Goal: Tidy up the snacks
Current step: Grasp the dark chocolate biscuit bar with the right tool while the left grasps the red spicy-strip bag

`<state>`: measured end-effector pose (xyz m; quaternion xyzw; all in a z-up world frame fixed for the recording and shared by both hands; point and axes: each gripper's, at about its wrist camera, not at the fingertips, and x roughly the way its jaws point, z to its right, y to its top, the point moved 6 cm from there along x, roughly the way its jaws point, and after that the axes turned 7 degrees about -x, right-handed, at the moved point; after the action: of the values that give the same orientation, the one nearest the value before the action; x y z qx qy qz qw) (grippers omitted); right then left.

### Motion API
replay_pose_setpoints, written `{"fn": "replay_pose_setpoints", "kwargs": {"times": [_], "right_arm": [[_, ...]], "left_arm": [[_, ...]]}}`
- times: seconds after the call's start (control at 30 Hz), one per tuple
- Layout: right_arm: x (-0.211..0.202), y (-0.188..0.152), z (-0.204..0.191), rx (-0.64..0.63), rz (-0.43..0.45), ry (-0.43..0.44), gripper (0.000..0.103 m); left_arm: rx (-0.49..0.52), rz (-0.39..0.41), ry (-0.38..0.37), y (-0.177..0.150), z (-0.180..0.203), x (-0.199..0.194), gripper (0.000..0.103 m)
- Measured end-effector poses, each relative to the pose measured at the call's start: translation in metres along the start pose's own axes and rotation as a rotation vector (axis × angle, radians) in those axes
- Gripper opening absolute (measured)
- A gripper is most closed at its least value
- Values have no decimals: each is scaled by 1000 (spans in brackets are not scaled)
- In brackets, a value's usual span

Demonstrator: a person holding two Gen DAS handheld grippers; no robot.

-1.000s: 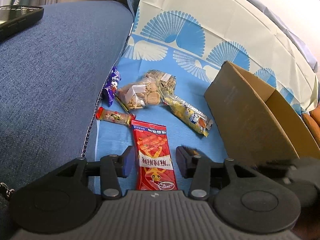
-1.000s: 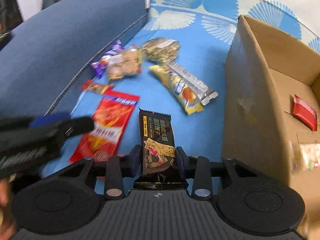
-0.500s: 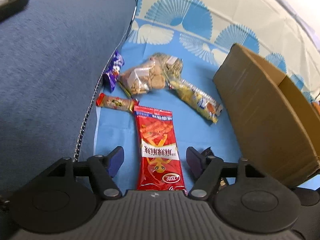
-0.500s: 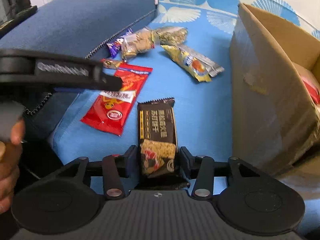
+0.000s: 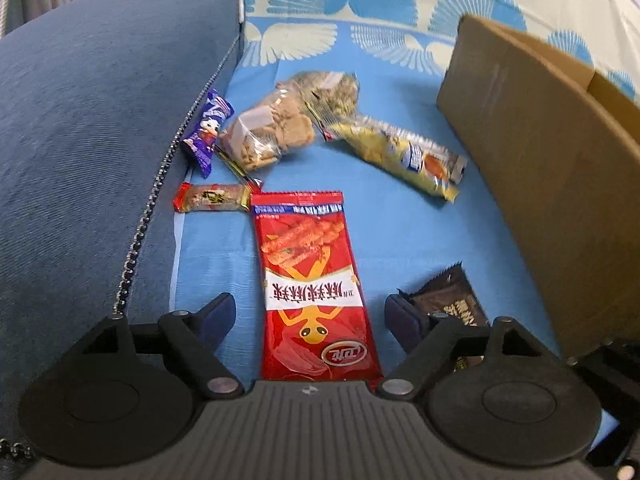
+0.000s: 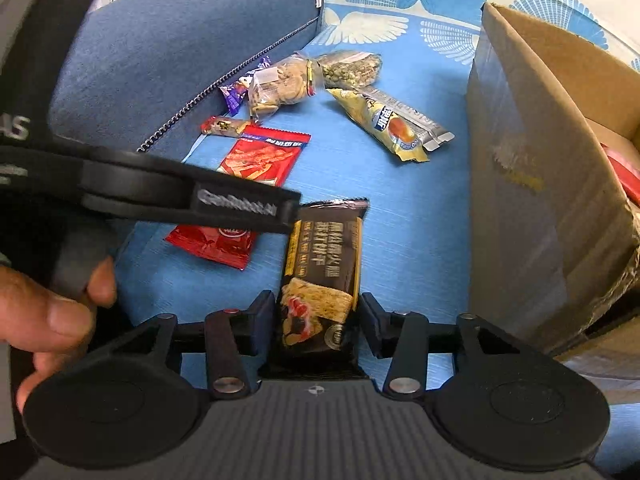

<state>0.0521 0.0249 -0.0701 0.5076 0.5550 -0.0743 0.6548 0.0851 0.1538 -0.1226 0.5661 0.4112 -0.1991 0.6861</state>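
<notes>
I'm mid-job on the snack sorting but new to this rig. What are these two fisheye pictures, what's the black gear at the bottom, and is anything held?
Each picture comes from a camera on a handheld two-finger gripper, looking along its fingers; a person's hand carries the left one.

Left view: the left gripper is open over the red snack packet, holding nothing.

Right view: the right gripper straddles the dark cracker packet; whether it pinches is unclear.

Lying on the blue cloth: a purple candy, a small red bar, two clear bags of biscuits and a yellow packet. The cardboard box stands at the right.
</notes>
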Motion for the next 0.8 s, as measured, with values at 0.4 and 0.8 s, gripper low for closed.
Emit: {"fn": "replay_pose_setpoints", "kwargs": {"times": [0.4, 0.8], "right_arm": [[0, -1, -4, -29, 15, -33, 43], [-4, 0, -1, 7, 28, -18, 43]], "left_arm": [[37, 44, -9, -1, 2, -15, 52], [-174, -83, -85, -15, -36, -38, 53]]}}
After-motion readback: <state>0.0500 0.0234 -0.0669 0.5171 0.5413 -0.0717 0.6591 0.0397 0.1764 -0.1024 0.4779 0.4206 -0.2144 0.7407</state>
